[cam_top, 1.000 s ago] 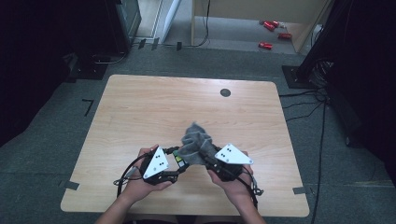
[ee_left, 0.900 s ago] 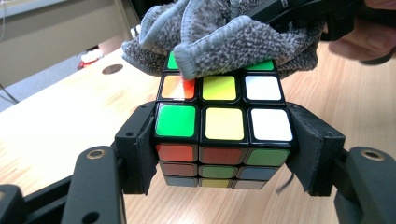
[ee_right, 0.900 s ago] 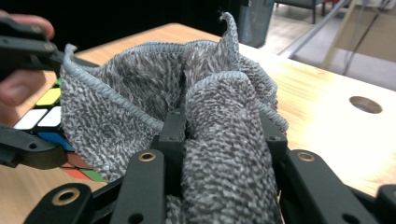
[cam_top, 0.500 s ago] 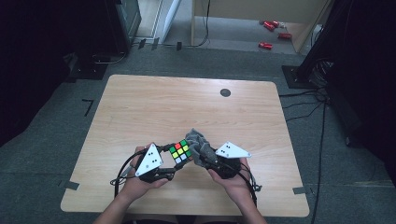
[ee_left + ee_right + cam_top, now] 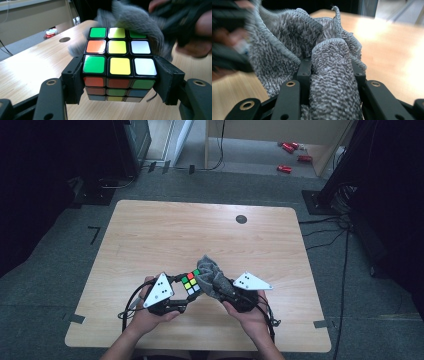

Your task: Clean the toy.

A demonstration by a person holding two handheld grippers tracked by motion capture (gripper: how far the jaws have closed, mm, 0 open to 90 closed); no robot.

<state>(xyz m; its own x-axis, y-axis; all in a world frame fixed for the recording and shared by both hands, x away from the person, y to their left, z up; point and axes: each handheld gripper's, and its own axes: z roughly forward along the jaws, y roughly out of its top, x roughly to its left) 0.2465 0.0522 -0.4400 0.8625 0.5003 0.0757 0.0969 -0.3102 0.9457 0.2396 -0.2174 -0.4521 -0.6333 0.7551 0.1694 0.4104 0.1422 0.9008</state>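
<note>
High view: left tongs [image 5: 186, 290] clamp cube [image 5: 191, 281], right tongs [image 5: 220, 287] clamp cloth [image 5: 212, 272].

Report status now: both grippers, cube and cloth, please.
Left gripper shut on cube. Right gripper shut on grey cloth. Cloth touches cube's far side. Nothing blocking.

Left gripper [image 5: 176, 296] and right gripper [image 5: 231, 292] are showing black jaws with brass-ringed holes behind the fingertips, grey three-cornered dotted plates on top, black cables trailing rearward.

It looks like a lab or recording room: a bare wooden tabletop [image 5: 165, 235] on grey carpet [image 5: 60, 270], taped floor marks [image 5: 94, 234], trailing cables [image 5: 345, 245] and dark equipment racks [image 5: 131, 142] around.
</note>
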